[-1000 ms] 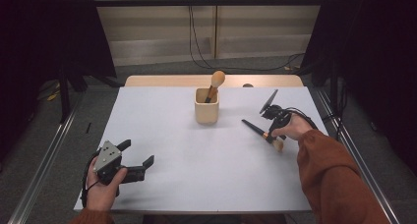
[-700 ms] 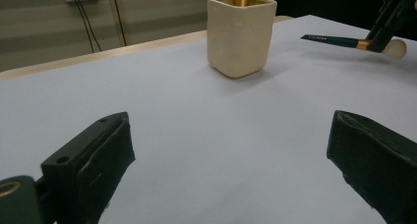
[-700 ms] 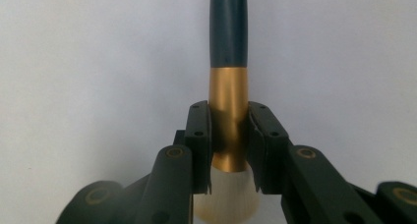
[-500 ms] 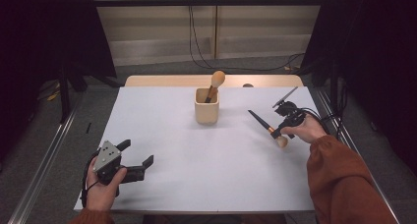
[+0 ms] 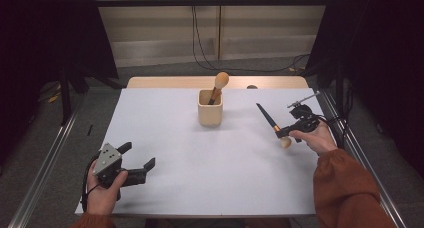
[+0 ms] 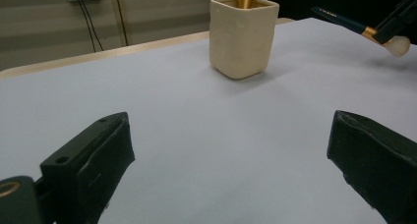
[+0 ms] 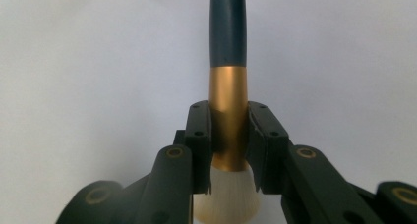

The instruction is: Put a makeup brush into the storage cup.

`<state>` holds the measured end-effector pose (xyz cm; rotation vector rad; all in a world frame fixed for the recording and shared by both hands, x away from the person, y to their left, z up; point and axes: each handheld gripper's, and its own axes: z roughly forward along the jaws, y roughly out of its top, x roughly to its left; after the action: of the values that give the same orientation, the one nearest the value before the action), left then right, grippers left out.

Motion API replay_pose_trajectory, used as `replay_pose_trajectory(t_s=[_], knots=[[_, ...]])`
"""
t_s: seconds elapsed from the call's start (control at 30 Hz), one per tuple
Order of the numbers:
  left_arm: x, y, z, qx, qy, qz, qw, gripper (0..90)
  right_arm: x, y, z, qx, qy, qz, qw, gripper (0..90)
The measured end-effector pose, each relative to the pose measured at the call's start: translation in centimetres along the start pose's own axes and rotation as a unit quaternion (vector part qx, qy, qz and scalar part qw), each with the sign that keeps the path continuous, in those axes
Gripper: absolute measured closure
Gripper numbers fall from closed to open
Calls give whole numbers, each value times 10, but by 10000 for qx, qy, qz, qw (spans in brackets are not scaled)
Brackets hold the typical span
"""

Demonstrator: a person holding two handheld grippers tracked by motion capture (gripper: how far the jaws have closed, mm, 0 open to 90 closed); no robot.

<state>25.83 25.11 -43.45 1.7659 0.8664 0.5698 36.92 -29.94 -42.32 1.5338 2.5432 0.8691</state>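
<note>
Brush (image 7: pixel 227 86) in my right gripper (image 7: pixel 229 140): its fingers are clamping the gold ferrule, holding the dark handle tilted above the white surface (image 5: pixel 200 158), right of the cream cup (image 5: pixel 210 108). My left gripper (image 5: pixel 131 164) is resting near the front-left corner, fingers spread apart, gripping nothing.

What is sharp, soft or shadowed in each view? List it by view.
High view: dark surroundings, evenly lit white table, slightly soft. Left gripper view: the cream cup casts a soft shadow; near jaws blurred. Right gripper view: the makeup brush is sharp at its gold ferrule; bristles and jaw bases blur.
</note>
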Motion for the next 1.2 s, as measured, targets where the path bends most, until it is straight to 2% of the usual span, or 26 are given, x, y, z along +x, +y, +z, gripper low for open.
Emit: replay_pose_trajectory(t_s=[0.03, 0.1, 0.3, 0.6, 0.67, 0.7, 0.83, 0.93, 1.03, 1.1, 1.13, 1.2], knots=[[0, 0, 0, -15, -5, -27, 10000, 34, 0, -2, -2, -141, 0, 40, 9999, 736], [0, 0, 0, -28, 7, -39, 10000, 33, 0, -4, -5, -278, 159, 130, 9994, 735], [0, 0, -2, -52, 4, -95, 9999, 33, 1, -13, -7, -872, 253, 162, 9957, 736], [-1, 1, -5, -100, 41, -119, 9999, 32, 8, -25, -8, -1700, 203, 120, 9852, 736], [-1, 1, -5, -99, 29, -123, 9999, 32, 9, -28, -9, -1854, 266, 151, 9822, 736], [-1, 1, -5, -98, 27, -117, 9999, 32, 10, -29, -10, -1904, 244, 137, 9813, 736], [-2, 2, -6, -106, 2, -73, 9999, 32, 15, -31, -13, -2038, 399, 39, 9782, 736], [-3, 2, -6, -183, -69, -167, 9997, 28, 23, -33, -11, -1946, 426, -115, 9799, 736], [-4, 3, -7, -175, -69, -82, 9998, 27, 30, -35, -9, -1906, 480, -251, 9802, 736], [-4, 3, -7, -153, -98, -64, 9998, 27, 33, -35, -11, -1972, 586, -301, 9781, 735], [-4, 3, -7, -151, -102, -61, 9998, 27, 35, -35, -11, -2037, 669, -346, 9761, 736], [-5, 3, -6, -157, -118, -67, 9998, 27, 39, -34, -12, -2057, 744, -394, 9750, 736]])
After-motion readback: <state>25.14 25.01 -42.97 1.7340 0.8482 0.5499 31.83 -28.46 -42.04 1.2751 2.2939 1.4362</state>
